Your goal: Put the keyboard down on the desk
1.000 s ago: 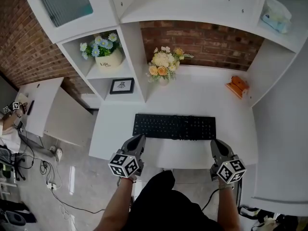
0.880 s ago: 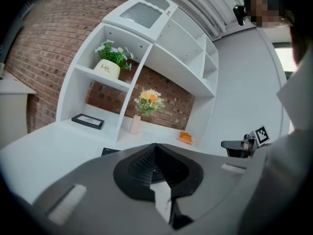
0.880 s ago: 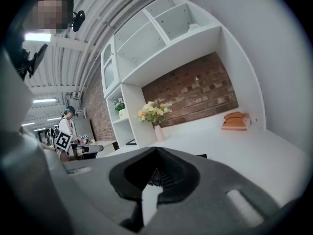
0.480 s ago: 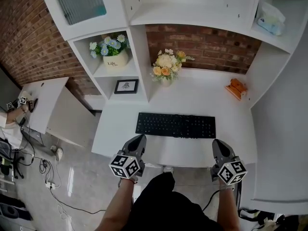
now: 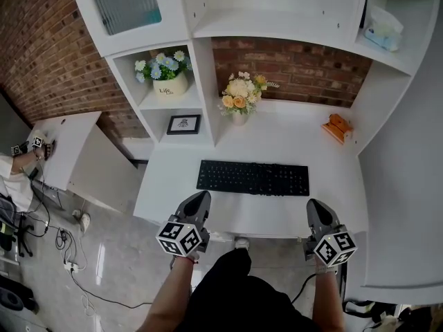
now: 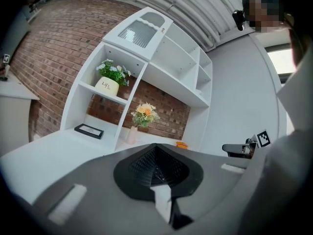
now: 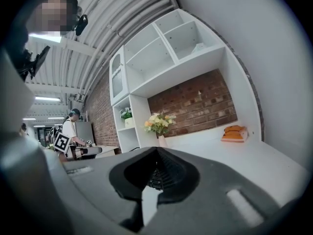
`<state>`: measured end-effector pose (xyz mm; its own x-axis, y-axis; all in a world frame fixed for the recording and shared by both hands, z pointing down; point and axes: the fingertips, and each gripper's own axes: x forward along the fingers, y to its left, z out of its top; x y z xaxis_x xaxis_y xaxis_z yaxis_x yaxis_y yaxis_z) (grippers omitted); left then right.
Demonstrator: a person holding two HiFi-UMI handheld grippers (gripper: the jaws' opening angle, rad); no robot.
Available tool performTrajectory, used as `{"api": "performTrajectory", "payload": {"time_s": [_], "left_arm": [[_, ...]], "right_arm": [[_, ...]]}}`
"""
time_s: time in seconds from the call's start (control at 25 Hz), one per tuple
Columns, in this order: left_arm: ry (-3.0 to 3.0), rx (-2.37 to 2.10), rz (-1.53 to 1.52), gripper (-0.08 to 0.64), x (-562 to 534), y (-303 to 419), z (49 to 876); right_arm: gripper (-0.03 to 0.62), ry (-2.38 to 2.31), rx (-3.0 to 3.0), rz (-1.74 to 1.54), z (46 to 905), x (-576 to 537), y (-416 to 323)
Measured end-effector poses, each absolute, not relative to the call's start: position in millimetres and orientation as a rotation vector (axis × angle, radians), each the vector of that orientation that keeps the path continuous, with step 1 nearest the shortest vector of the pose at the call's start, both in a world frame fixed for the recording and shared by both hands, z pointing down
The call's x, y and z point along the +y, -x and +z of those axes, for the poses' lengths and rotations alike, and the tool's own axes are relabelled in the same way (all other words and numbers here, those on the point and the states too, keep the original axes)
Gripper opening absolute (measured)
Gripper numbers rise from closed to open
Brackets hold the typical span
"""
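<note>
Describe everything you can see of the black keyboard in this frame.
The keyboard is a long, slim black slab, plastic by its look, with rows of dark keys bearing faint pale legends. It lies flat on the white desk, long side parallel to the front edge, roughly centred. No cable shows. Only the desk touches it: the left claw and right claw sit shut, short of its near edge.

On my head view the light is bright, soft and even, and the white worktop is nearly free of glare, with only faint shadow under the shelves. Both gripper views bow hard into dark fisheye corners. The left hand-held gripper and right hand-held gripper blur up close, and a ceiling strip light blows out white.
</note>
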<state>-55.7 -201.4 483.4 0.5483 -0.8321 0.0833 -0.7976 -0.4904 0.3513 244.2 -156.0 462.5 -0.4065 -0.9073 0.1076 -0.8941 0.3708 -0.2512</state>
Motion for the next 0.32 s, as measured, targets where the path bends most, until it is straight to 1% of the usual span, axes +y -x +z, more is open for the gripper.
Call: {"api": "performTrajectory", "payload": {"time_s": [0.32], "left_arm": [[-2.452,-1.34,-0.163,0.0,-183.8,57.8,477.7]], "right_arm": [[-0.002,1.684,2.555,-0.4,459.3,-136.3,-241.5]]}}
